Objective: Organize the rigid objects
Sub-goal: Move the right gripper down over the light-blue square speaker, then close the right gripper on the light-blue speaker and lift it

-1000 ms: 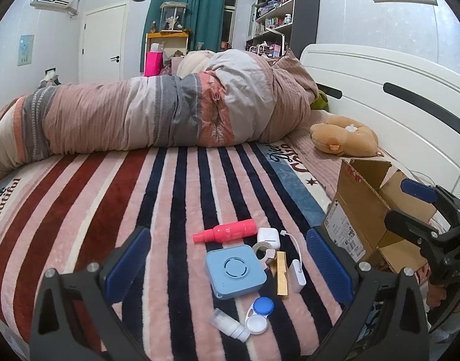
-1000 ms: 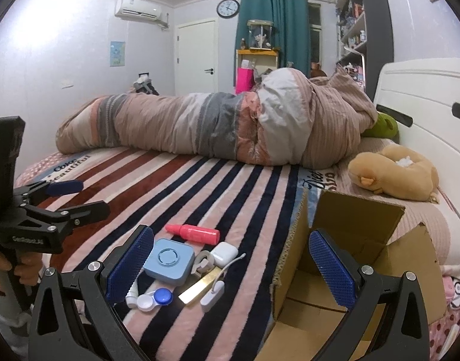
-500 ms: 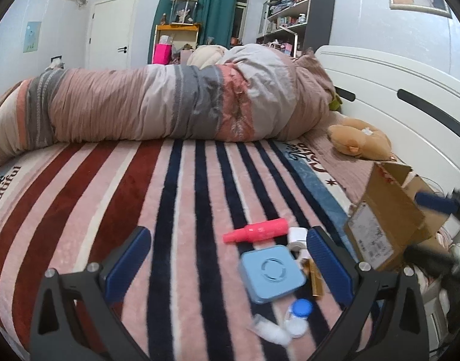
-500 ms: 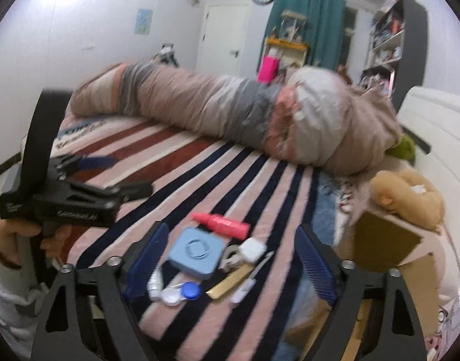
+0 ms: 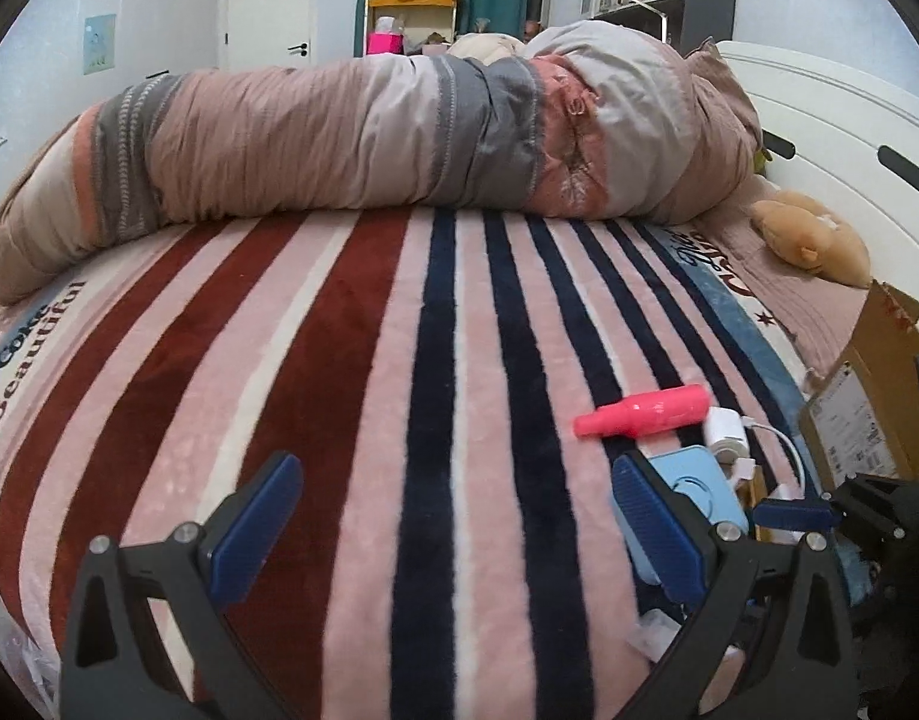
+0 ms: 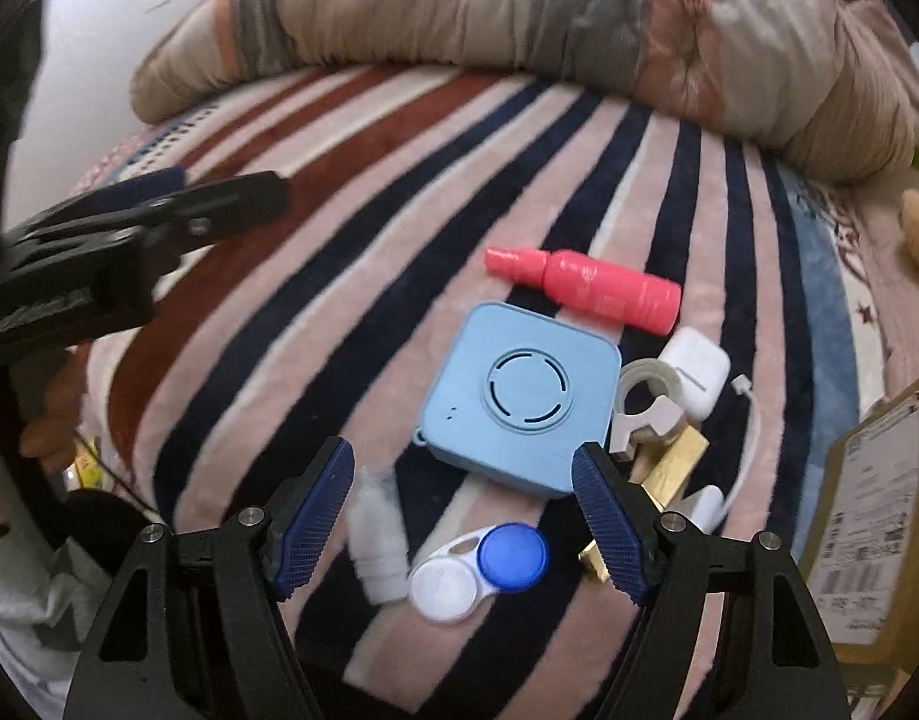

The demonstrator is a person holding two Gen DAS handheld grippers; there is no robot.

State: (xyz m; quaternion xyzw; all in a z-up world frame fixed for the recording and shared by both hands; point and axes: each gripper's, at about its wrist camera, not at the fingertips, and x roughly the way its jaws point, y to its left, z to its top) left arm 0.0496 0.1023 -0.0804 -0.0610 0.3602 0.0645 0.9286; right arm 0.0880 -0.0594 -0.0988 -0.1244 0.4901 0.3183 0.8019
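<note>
Hovering: my right tool (image 6: 462, 516) hangs above the pile of small things on the bed; its jaws have just been closing but stand apart, pads touching nothing.
Between the pads: the small white bottle (image 6: 376, 540) and the contact lens case (image 6: 480, 567) with one blue cap lie low in the gap, the light blue square box (image 6: 519, 399) just beyond them.
Other things: the pink bottle (image 6: 585, 288) lies behind the box; a white earbud case (image 6: 696, 372), a tape roll (image 6: 645, 390), a gold bar (image 6: 669, 471) and a white cable (image 6: 750, 438) are crowded at its right side.
Cardboard box (image 6: 873, 534): at the right edge, near the pile.
Left tool (image 5: 453, 516): jaws wide apart over the striped blanket (image 5: 363, 396), holding nothing, left of the pile.
</note>
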